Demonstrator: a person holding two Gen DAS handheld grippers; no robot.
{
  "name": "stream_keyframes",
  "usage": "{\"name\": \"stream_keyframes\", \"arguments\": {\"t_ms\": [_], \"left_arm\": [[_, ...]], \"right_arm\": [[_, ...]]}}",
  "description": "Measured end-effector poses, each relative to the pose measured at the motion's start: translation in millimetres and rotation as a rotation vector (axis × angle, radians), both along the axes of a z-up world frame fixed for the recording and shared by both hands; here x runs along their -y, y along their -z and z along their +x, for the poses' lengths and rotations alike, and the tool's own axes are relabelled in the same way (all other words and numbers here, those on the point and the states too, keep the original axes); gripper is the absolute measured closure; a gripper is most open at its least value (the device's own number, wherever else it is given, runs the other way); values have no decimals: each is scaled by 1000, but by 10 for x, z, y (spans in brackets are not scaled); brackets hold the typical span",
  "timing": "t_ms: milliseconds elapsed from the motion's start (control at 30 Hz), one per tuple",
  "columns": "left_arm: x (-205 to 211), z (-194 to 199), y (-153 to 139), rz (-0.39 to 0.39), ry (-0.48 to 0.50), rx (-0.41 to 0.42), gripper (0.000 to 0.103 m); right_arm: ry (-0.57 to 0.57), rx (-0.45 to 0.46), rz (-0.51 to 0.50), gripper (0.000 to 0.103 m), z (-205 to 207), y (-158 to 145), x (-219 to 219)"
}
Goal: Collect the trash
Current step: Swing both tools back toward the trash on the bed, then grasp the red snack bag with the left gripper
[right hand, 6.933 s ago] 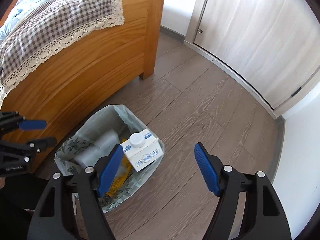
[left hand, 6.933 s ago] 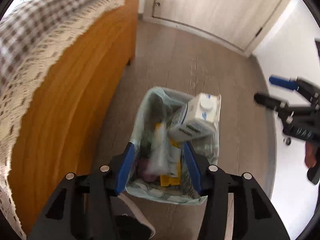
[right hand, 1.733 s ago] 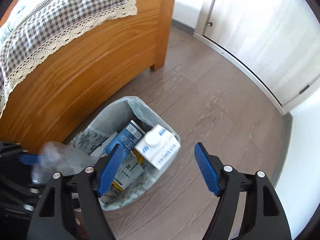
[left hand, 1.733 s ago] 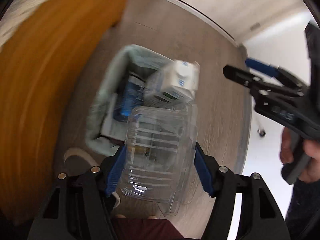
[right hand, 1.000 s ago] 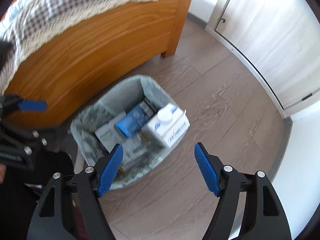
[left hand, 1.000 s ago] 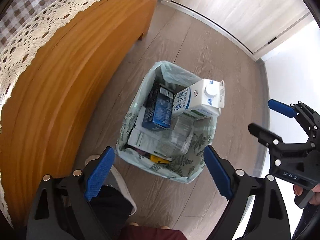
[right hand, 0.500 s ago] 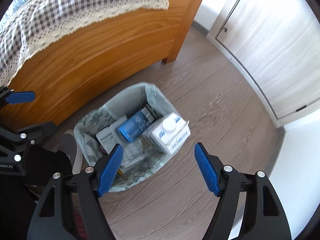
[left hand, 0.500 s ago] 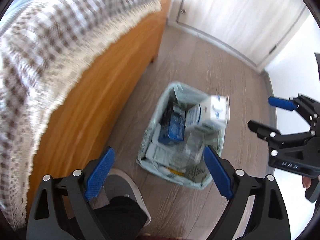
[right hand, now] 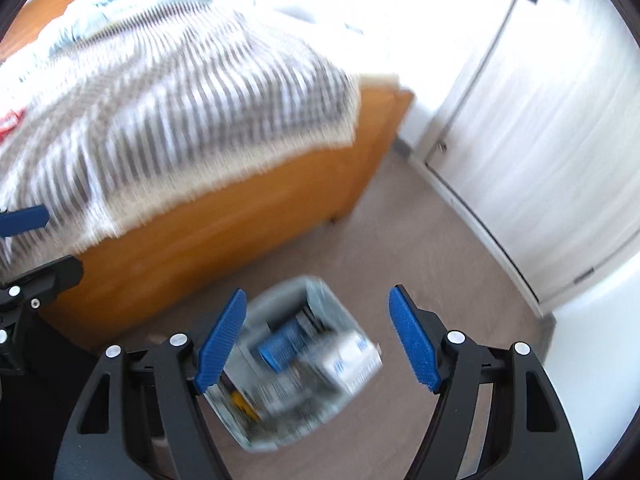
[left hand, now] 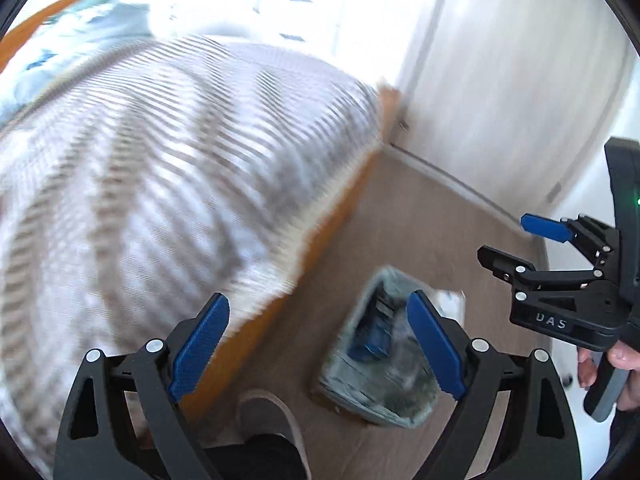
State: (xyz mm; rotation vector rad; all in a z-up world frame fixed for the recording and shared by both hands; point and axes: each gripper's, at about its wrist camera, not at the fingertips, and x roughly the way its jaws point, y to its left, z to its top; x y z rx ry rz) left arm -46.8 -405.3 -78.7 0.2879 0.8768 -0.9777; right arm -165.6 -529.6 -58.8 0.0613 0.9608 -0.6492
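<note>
Both empty: left gripper (left hand: 316,352) and right gripper (right hand: 316,344) spread wide. Bin (right hand: 256,436) on floor beside bed corner; liner looks thin, tearable, so pinch its rim. Carton (right hand: 352,360) looks light and crushable.

Wooden bed (right hand: 248,216) under checked blanket (right hand: 192,92) (blurred) — white door (right hand: 552,128) beyond.

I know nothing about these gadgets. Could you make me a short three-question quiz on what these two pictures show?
1. True or false: the left hand-held gripper is carrying a piece of trash.
2. The trash bin stands on: A) the bed, B) the floor, C) a chair.
3. Fill in: the blue box lies ___ the bin, beside the white carton.

Key:
1. False; its jaws stand wide open with nothing between them, as do those of the right hand-held gripper.
2. B; on the floor, next to the wooden bed frame.
3. inside
</note>
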Motion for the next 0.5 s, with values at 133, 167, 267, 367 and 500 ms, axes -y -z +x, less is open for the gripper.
{"name": "stream_keyframes", "arguments": {"t_ms": [133,167,267,367,500], "left_arm": [[-467,351,-384,-62,-151,70,13],[-613,444,-487,-79,-195,95,11],[-1087,710,-787,-124,-326,164,9],[-1586,928,-1071,-155,-444,227,8],[-2317,1144,-1268,-160,-604,296,8]], "right_arm": [[-85,81,-40,32,451,-274,-241],[-113,109,-51,32,564,-355,-317],[-199,180,-71,30,900,-573,-582],[-295,252,-66,28,1243,-781,-898],[-441,316,-39,28,1713,-966,-1457]]}}
